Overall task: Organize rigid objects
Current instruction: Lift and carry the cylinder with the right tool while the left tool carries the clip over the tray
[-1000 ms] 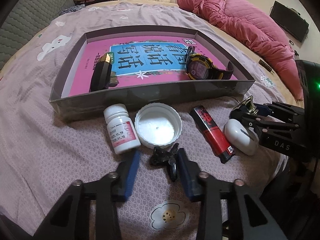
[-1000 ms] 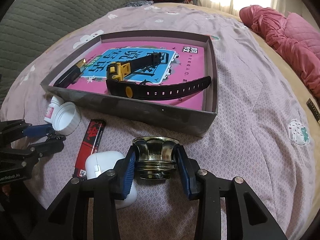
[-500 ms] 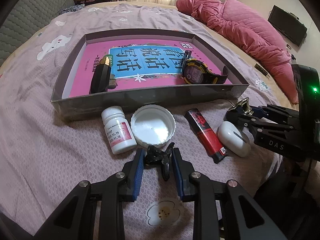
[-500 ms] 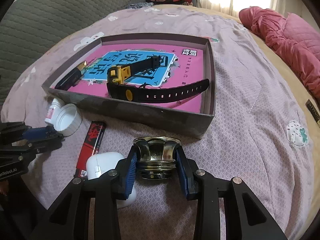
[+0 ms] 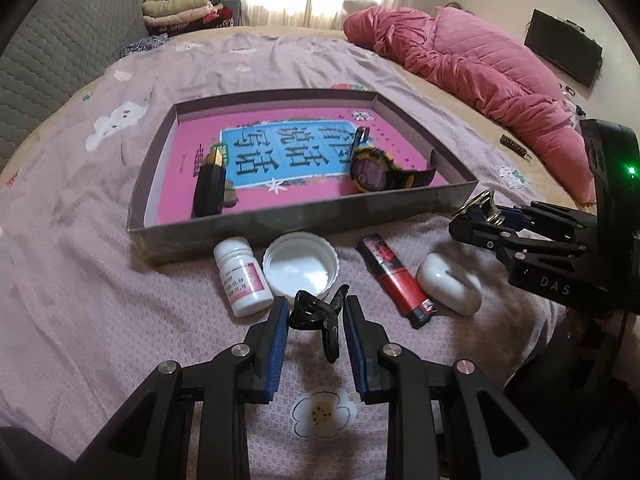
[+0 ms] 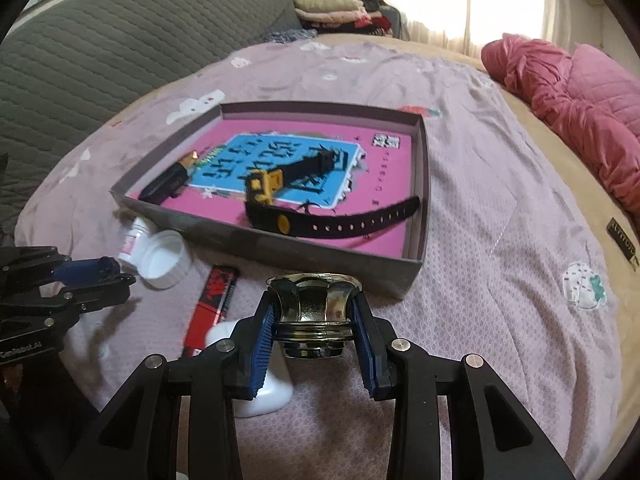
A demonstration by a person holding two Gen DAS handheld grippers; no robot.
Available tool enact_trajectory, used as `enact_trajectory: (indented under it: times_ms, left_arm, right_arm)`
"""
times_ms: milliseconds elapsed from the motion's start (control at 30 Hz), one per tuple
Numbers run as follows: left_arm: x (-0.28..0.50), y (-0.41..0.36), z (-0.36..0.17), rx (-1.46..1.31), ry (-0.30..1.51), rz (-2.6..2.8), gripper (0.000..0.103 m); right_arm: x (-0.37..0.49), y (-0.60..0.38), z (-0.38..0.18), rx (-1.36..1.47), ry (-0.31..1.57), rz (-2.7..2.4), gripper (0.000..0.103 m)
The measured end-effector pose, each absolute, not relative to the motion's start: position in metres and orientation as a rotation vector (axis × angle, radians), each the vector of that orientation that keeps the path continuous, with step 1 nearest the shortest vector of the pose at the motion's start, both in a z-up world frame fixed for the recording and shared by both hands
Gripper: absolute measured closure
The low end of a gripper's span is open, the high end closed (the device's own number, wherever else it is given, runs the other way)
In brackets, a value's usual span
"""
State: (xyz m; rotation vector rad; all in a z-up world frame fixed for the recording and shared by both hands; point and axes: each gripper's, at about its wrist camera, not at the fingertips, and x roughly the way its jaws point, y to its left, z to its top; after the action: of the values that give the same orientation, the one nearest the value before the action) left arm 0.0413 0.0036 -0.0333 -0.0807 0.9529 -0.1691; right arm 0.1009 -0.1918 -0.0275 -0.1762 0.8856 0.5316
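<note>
A shallow grey box (image 5: 304, 222) with a pink book inside holds a black-and-yellow watch (image 5: 376, 170) and a black pen-like item (image 5: 208, 188). My left gripper (image 5: 314, 320) is shut on a small black clip (image 5: 320, 312), lifted just above the bedspread. My right gripper (image 6: 314, 320) is shut on a shiny metal cap (image 6: 314, 316), held above the bed in front of the box (image 6: 280, 248); it also shows in the left wrist view (image 5: 484, 210).
In front of the box lie a white pill bottle (image 5: 242, 278), a white lid (image 5: 302, 268), a red lighter (image 5: 394, 280) and a white earbud case (image 5: 450, 284). A pink quilt (image 5: 480, 76) lies at the back right. A grey sofa (image 6: 120, 52) stands to the left.
My left gripper closed on the black clip and lifted it slightly. My right gripper rose with the metal cap and moved a little toward the box.
</note>
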Motion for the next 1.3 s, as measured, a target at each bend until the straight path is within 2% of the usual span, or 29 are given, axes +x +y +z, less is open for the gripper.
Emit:
enact_trajectory:
  times_ms: [1300]
  left_arm:
    - [0.052, 0.039, -0.009, -0.169, 0.820, -0.113, 0.075]
  right_arm:
    - [0.100, -0.193, 0.007, -0.070, 0.767, 0.540, 0.065]
